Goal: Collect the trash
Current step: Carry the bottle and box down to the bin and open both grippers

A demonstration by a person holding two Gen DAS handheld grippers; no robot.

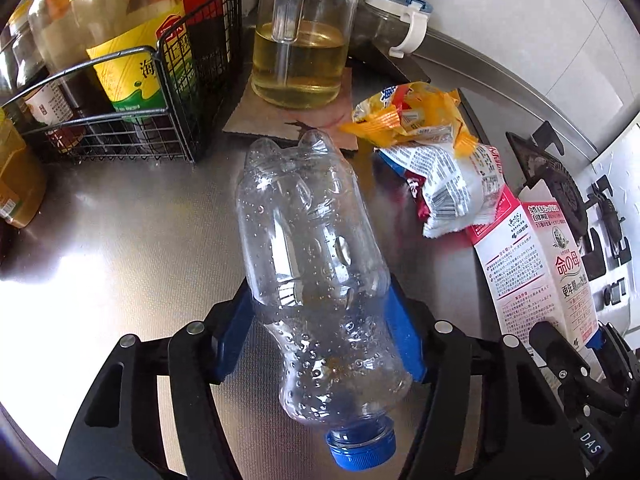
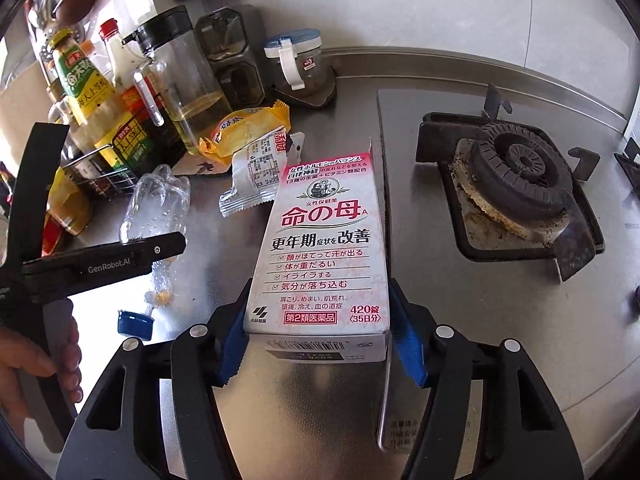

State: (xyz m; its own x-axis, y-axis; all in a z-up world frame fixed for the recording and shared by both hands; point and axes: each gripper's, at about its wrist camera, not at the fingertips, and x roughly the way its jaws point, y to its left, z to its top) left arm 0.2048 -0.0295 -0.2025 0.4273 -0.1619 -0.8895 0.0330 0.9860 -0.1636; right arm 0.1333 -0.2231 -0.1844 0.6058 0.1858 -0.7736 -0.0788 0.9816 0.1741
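My left gripper (image 1: 320, 312) is shut on a crushed clear plastic bottle (image 1: 316, 240) with a blue cap, held over the steel counter; the bottle also shows in the right wrist view (image 2: 160, 208). My right gripper (image 2: 318, 316) is shut on a white and pink medicine box (image 2: 324, 252), which also shows in the left wrist view (image 1: 536, 272). A yellow snack wrapper (image 1: 412, 116) and a white wrapper (image 1: 452, 188) lie on the counter beyond both grippers; they also show in the right wrist view, the yellow wrapper (image 2: 244, 128) and the white wrapper (image 2: 252, 180).
A wire rack (image 1: 132, 120) with sauce bottles stands at far left. An oil jar (image 1: 300, 56) sits on a mat. A lidded jar (image 2: 296, 64) stands by the wall. A gas burner (image 2: 516, 184) is to the right.
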